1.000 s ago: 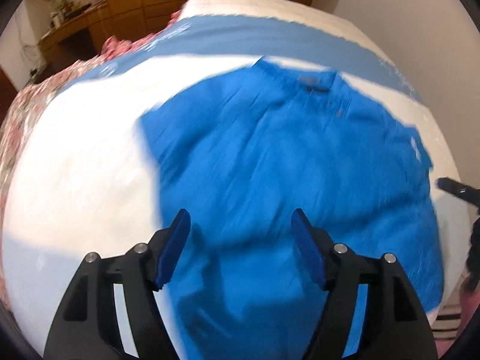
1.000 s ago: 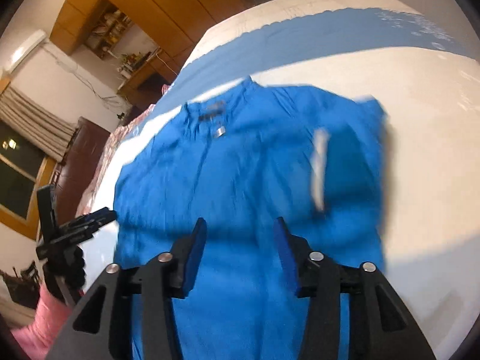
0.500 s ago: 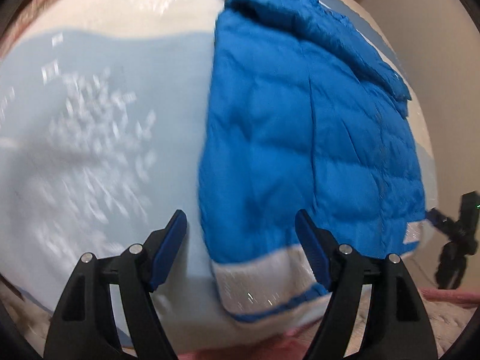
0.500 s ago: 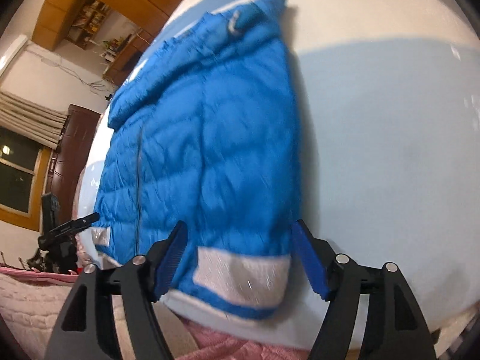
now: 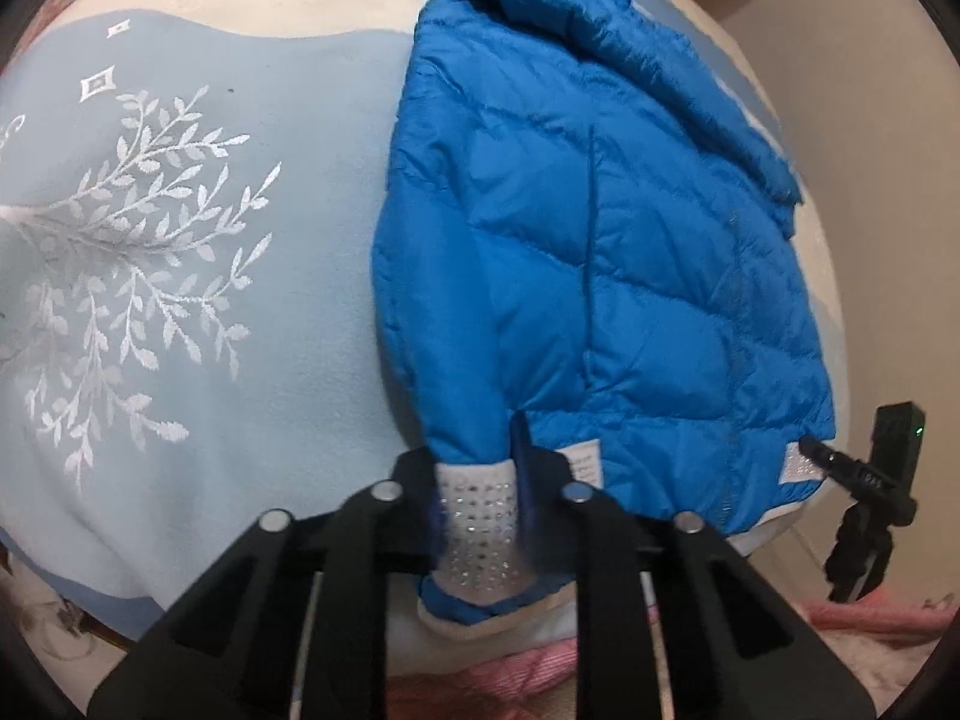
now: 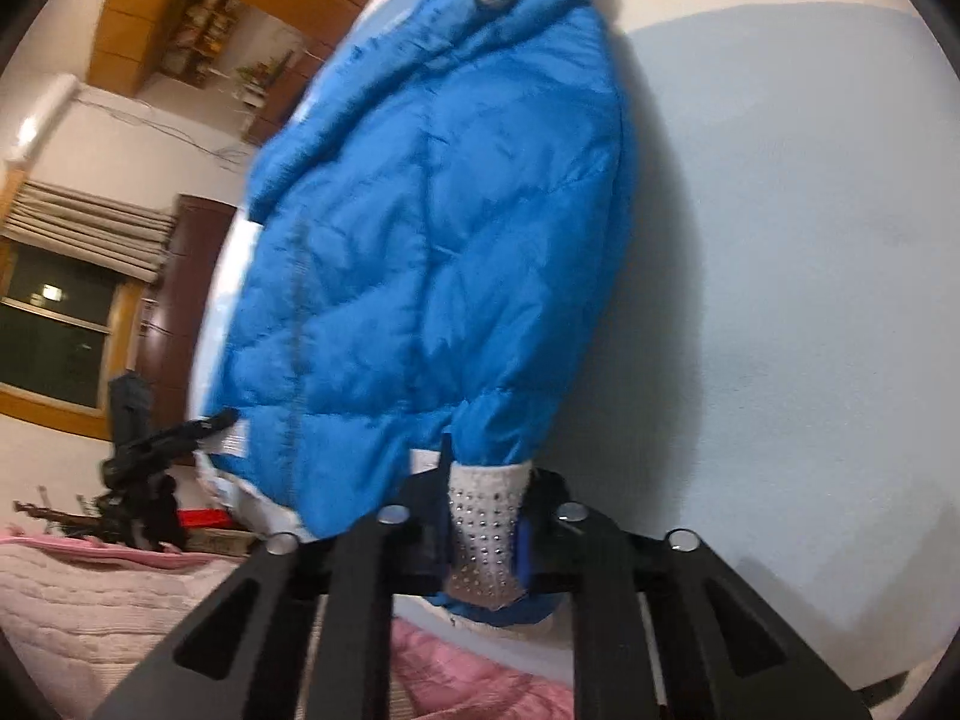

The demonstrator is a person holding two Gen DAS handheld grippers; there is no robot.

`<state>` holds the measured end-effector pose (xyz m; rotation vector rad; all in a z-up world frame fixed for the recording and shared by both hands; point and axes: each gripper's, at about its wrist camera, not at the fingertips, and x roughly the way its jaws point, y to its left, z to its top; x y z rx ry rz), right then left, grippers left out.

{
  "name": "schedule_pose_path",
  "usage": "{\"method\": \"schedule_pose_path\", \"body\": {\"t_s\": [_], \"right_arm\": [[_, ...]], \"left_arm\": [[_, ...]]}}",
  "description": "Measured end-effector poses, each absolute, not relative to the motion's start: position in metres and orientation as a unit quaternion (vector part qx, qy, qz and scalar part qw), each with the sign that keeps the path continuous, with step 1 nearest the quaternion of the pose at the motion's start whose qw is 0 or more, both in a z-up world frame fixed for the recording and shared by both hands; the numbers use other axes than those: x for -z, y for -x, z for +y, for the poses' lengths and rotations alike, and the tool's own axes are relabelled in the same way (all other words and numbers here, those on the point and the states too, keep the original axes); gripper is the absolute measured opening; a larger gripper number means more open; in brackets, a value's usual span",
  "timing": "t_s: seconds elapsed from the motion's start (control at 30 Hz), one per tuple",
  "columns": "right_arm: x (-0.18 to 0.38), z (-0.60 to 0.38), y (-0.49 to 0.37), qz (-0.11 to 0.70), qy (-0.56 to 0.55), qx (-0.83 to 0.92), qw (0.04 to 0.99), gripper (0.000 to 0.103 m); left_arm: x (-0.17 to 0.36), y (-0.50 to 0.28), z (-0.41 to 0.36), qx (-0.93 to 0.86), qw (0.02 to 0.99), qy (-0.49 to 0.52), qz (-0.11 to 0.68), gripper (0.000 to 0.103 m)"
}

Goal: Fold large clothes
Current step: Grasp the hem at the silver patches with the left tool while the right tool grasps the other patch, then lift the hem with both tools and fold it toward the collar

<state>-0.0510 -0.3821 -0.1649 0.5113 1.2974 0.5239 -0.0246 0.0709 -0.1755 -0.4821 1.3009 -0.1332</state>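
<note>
A blue quilted jacket (image 5: 600,270) lies flat on a pale blue bedspread (image 5: 210,300), its collar at the far end. At the near edge of the bed, my left gripper (image 5: 477,480) has its jaws closing, and the pads press on a white studded cuff (image 5: 477,516). My right gripper (image 5: 822,455) shows small at the jacket's other lower corner. In the right wrist view the jacket (image 6: 432,240) fills the middle. There my right gripper (image 6: 486,498) is closing too, its pads pressing on a white studded cuff (image 6: 486,540). The left gripper (image 6: 210,423) shows at the far corner.
The bedspread (image 6: 780,300) has a white leaf pattern (image 5: 138,252) left of the jacket. A pink knitted blanket (image 6: 90,588) lies below the bed's near edge. Wooden cupboards (image 6: 198,6) and a dark window (image 6: 54,324) stand beyond the bed, and a pale wall (image 5: 840,90) stands beside it.
Both grippers came back from over the jacket's middle to its near edge and sank. Their jaws, wide apart half a second ago, have closed on the white studded cuffs.
</note>
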Motion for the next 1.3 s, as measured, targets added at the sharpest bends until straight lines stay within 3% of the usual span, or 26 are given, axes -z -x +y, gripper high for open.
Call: {"method": "schedule_pose_path", "body": {"t_s": [0.2,0.47,0.7,0.97,1.3], "right_arm": [[0.156,-0.392,0.066,0.597,-0.232,-0.253,0.725,0.012],[0.181,-0.398,0.068,0.619,-0.249,-0.23,0.708,0.012],[0.14,-0.407,0.056,0.571,-0.282,-0.26,0.726,0.012],[0.082,-0.413,0.01,0.505,-0.307,-0.277,0.757,0.012],[0.049,-0.408,-0.079,0.474,-0.303,-0.293,0.773,0.012]], "left_arm": [[0.153,0.041,0.071,0.078,0.776,0.209,0.59,0.012],[0.189,0.036,0.078,0.067,0.743,0.241,0.621,0.014],[0.142,0.032,0.093,0.122,0.764,0.272,0.573,0.012],[0.083,-0.021,0.098,0.168,0.796,0.296,0.5,0.012],[0.06,-0.128,0.108,0.191,0.806,0.319,0.461,0.013]]}}
